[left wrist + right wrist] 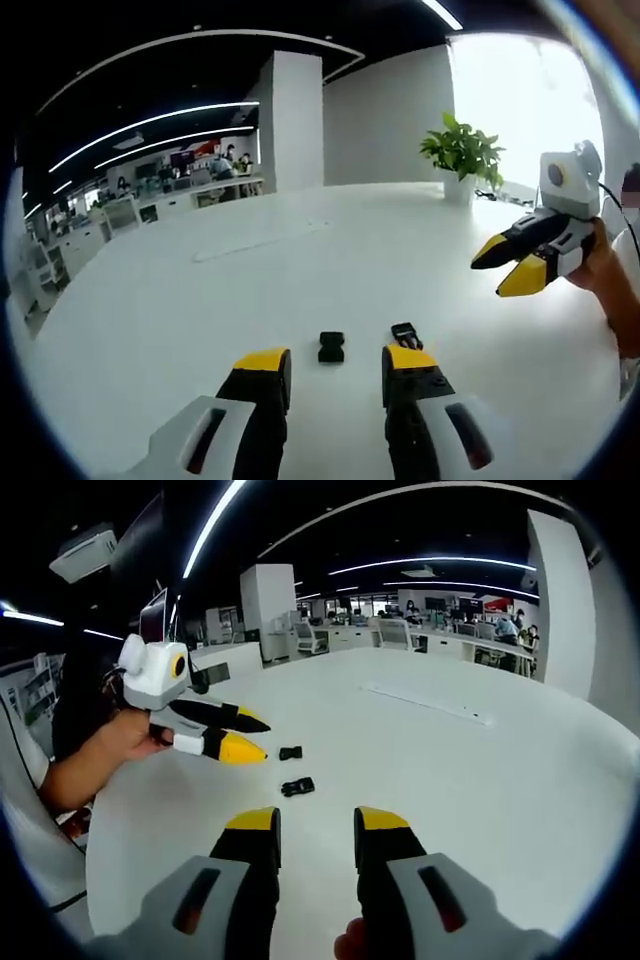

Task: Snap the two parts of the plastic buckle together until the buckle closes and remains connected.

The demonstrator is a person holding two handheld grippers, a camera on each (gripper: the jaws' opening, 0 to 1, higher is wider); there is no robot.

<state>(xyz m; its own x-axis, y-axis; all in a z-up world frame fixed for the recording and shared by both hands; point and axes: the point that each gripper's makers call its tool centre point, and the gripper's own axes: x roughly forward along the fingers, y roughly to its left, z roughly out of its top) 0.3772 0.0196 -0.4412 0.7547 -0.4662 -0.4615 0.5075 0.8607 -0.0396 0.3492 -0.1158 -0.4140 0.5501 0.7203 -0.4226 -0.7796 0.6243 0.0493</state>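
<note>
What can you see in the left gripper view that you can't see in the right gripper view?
The left gripper view has a potted plant at the far edge of the white table and a bright window behind it. The right gripper view has a person's hand holding the left gripper, and a ceiling unit overhead. Both views share the two black buckle parts, lying apart on the table between open jaws, and the desks far behind. In the left gripper view, the right gripper comes in from the right.

Open-plan office: desk rows with seated people (505, 628), ceiling light strips (150, 125), potted plant (462, 152).
</note>
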